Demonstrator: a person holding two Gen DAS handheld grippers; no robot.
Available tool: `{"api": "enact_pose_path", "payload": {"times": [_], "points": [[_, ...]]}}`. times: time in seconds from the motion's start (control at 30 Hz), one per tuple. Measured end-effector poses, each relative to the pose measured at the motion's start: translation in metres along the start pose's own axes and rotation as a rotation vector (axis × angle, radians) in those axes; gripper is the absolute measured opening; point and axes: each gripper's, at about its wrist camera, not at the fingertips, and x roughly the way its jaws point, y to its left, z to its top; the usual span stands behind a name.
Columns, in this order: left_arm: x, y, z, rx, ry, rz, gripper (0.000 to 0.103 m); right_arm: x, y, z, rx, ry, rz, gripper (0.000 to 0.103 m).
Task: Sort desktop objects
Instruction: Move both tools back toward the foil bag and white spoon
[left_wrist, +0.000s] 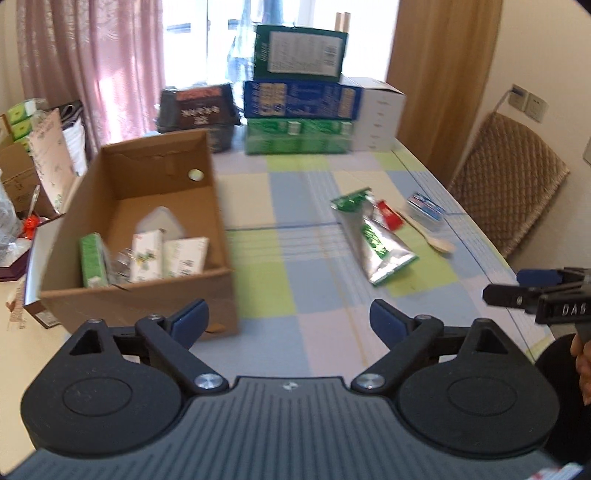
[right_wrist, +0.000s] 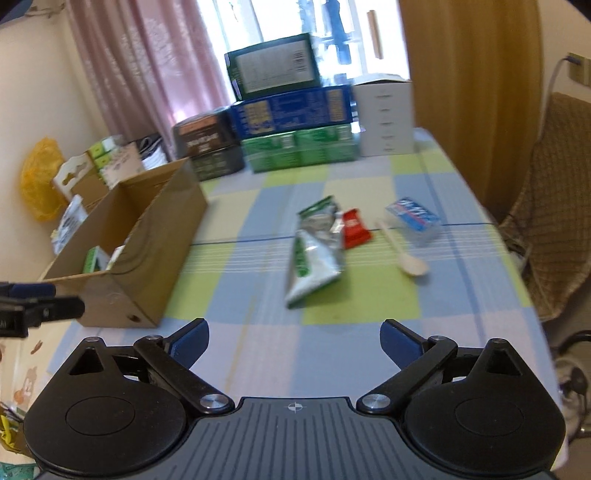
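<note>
Both grippers held wide open and empty above the checked tablecloth (right_wrist: 258, 206).

The silver-green pouch (right_wrist: 314, 258) is seen at mid-frame, just above-left of the right gripper (right_wrist: 295, 343), its long axis running up-frame. From the left gripper (left_wrist: 288, 321) it is set up-right; the cardboard box (left_wrist: 147, 236) is at left.

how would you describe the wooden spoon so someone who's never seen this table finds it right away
Start at the checked tablecloth and look to the loose cluster of items right of the open cardboard box. The wooden spoon lies flat at that cluster's right, between the red packet and the blue-and-white packet. It is the only plain pale, unprinted thing there, a thin handle ending in a rounded bowl toward the camera.
</note>
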Motion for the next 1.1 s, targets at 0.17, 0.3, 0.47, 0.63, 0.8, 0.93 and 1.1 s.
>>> {"api": "enact_pose_path", "payload": {"times": [0.17,0.3,0.47,0.63,0.8,0.93,1.1], "points": [[0.012,-0.028,0.0,0.017,0.026,-0.02,0.098,-0.016,-0.027,-0.001,0.028,-0.023,-0.032,0.101],[0.023,-0.048,0.001,0.052,0.054,-0.03,0.1,-0.02,-0.041,0.002,0.033,-0.027,-0.051,0.101],[0.038,-0.066,0.005,0.078,0.086,-0.041,0.101,-0.02,-0.054,0.004,0.04,-0.022,-0.059,0.101],[0.051,-0.079,0.014,0.1,0.108,-0.052,0.101,-0.015,-0.066,0.007,0.052,-0.014,-0.063,0.101],[0.068,-0.088,0.023,0.099,0.136,-0.07,0.101,-0.005,-0.077,0.016,0.025,0.015,-0.062,0.101],[0.084,-0.096,0.032,0.107,0.154,-0.079,0.101,0.008,-0.085,0.027,-0.015,0.038,-0.057,0.101],[0.108,-0.105,0.043,0.122,0.174,-0.083,0.101,0.028,-0.096,0.041,-0.058,0.068,-0.058,0.101]]}}
